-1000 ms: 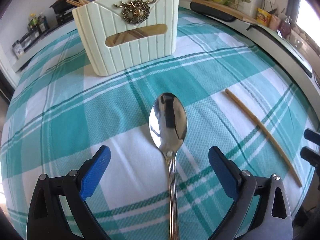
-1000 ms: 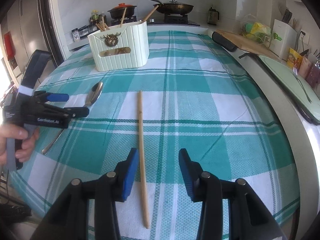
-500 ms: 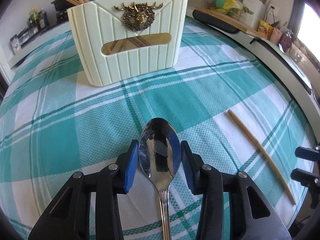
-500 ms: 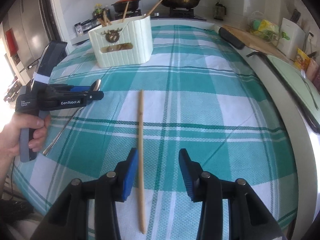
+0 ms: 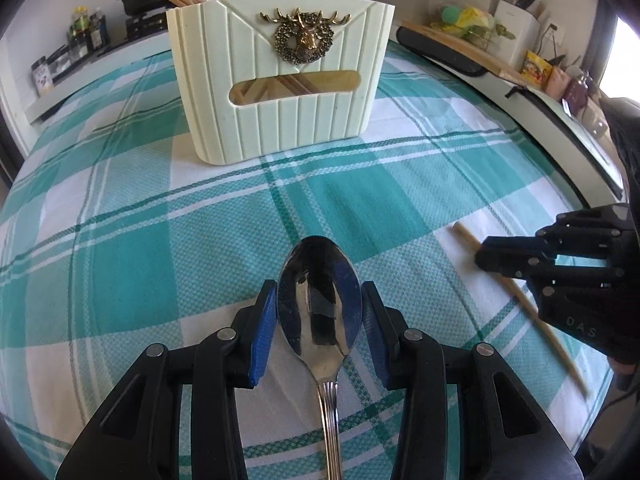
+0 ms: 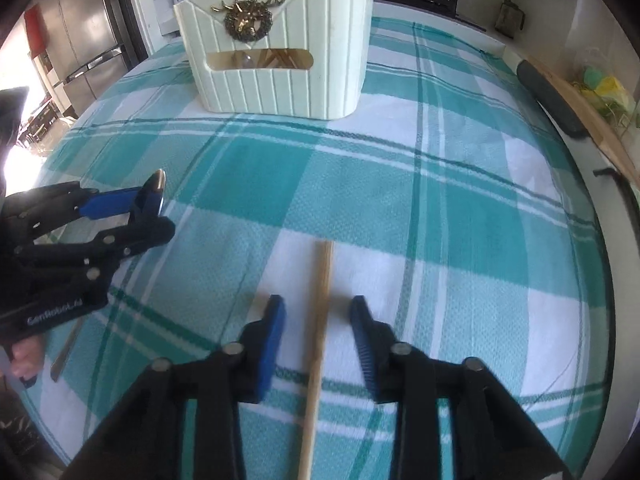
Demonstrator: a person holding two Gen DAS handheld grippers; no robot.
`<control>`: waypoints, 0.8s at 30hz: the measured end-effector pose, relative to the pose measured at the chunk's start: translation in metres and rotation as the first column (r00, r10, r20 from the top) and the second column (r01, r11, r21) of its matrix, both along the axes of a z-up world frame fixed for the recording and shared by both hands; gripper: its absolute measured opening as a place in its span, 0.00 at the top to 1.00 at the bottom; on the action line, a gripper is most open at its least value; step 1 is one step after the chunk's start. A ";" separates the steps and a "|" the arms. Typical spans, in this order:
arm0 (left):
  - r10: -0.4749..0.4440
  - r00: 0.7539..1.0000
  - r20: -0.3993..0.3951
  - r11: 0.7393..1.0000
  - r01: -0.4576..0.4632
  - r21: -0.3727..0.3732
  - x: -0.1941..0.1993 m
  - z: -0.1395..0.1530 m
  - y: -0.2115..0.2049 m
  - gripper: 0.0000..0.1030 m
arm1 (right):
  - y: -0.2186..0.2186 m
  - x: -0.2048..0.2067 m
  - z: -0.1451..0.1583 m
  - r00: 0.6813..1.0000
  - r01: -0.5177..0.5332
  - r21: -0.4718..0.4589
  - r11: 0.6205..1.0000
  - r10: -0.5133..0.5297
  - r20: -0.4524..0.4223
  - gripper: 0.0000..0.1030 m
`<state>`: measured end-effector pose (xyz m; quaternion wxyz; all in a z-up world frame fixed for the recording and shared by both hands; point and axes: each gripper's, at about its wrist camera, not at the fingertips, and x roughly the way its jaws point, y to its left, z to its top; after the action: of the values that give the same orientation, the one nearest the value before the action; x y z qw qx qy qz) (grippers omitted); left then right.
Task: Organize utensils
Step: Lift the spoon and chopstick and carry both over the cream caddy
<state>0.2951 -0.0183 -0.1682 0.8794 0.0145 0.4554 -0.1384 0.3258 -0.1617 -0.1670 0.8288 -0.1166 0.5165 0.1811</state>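
Spoon point(image 5: 319, 304): shiny steel, oval bowl, ridged handle.

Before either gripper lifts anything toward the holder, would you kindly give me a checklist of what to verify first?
1. Left gripper gripping the spoon: ok. Its jaws have just closed, and the pads sit against both edges of the bowl.
2. Right gripper gripping the chopstick: not ok. Its jaws have just been closing and straddle it, but gaps show on both sides.
3. Spoon clear of the tablecloth: cannot tell.
4. Holder upright: ok, with chopsticks standing in it.
5. Cloth between spoon and holder free of obstacles: ok.
6. Grippers apart from each other: ok.
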 end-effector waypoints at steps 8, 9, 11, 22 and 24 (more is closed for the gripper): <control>0.068 0.993 0.099 0.996 -0.061 -0.070 -0.012 0.046 0.028 0.60 | -0.020 -0.017 0.076 0.992 0.025 0.232 0.972 -0.053 0.114 0.94; 0.075 0.990 0.117 0.995 -0.066 -0.077 -0.015 0.054 0.032 0.60 | -0.024 -0.024 0.091 0.987 0.021 0.260 0.965 -0.062 0.147 0.94; 0.085 0.985 0.152 0.993 -0.073 -0.088 -0.022 0.068 0.037 0.60 | -0.031 -0.038 0.116 0.974 0.011 0.301 0.953 -0.078 0.212 0.94; 0.135 0.953 0.270 0.983 -0.094 -0.158 -0.047 0.118 0.058 0.60 | -0.041 -0.082 0.180 0.885 -0.029 0.371 0.928 -0.148 0.441 0.94; 0.140 0.951 0.276 0.982 -0.097 -0.163 -0.049 0.121 0.061 0.60 | -0.041 -0.085 0.185 0.871 -0.038 0.384 0.922 -0.158 0.465 0.94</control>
<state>0.2463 0.0425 -0.0468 0.9414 -0.0580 0.3118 -0.1149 0.2410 -0.2023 0.0185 0.9438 0.0213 0.2489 0.2166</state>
